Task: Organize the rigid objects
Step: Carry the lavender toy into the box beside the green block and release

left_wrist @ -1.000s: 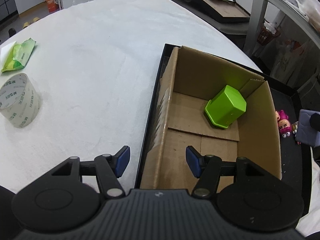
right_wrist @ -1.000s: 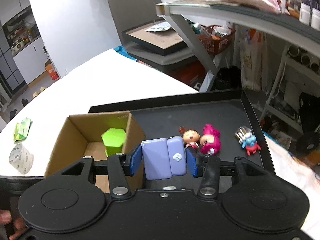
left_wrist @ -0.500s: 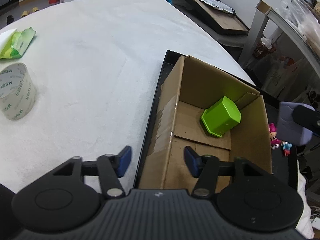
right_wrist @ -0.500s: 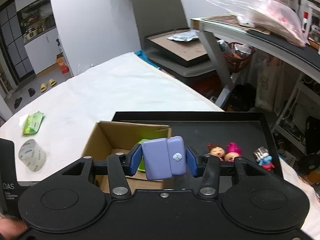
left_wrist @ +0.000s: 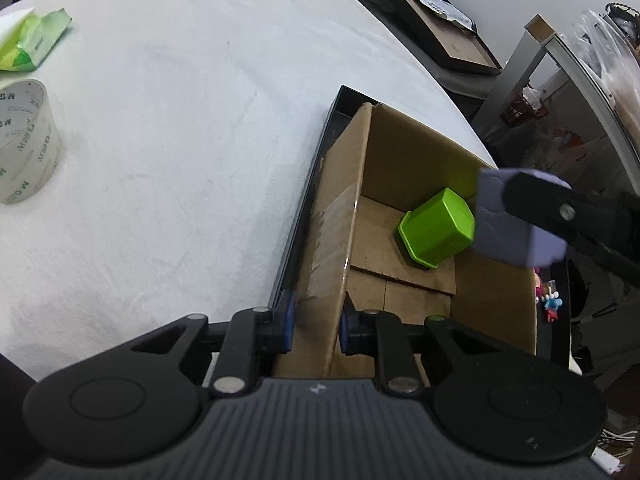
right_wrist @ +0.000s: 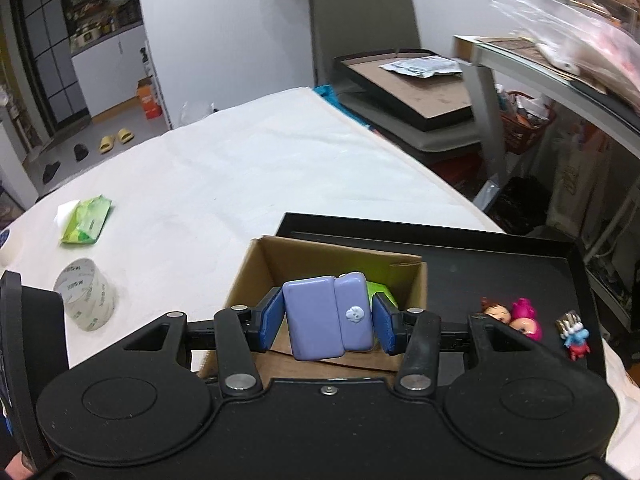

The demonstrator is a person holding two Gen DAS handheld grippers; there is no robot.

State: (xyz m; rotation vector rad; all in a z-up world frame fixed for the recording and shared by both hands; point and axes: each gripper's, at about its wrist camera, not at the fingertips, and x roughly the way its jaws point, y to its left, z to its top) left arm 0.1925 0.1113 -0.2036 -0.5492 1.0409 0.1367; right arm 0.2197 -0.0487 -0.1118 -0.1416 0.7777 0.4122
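An open cardboard box (left_wrist: 404, 152) stands on a black tray (right_wrist: 500, 256) and holds a green hexagonal container (left_wrist: 438, 232). My left gripper (left_wrist: 316, 328) is shut on the box's near left wall (left_wrist: 332, 240). My right gripper (right_wrist: 326, 320) is shut on a lilac case (right_wrist: 328, 316) with a small white skull mark and holds it above the box (right_wrist: 256, 264). The case also shows in the left wrist view (left_wrist: 512, 220), over the box's right side.
Small toy figures (right_wrist: 512, 316) and a blue-red one (right_wrist: 576, 336) lie on the tray's right part. A tape roll (left_wrist: 24, 140) and a green wipes pack (left_wrist: 32, 40) lie on the white table (left_wrist: 180, 120).
My left gripper has closed onto the box's left wall. My right gripper has carried the lilac case left, from over the tray to above the box.
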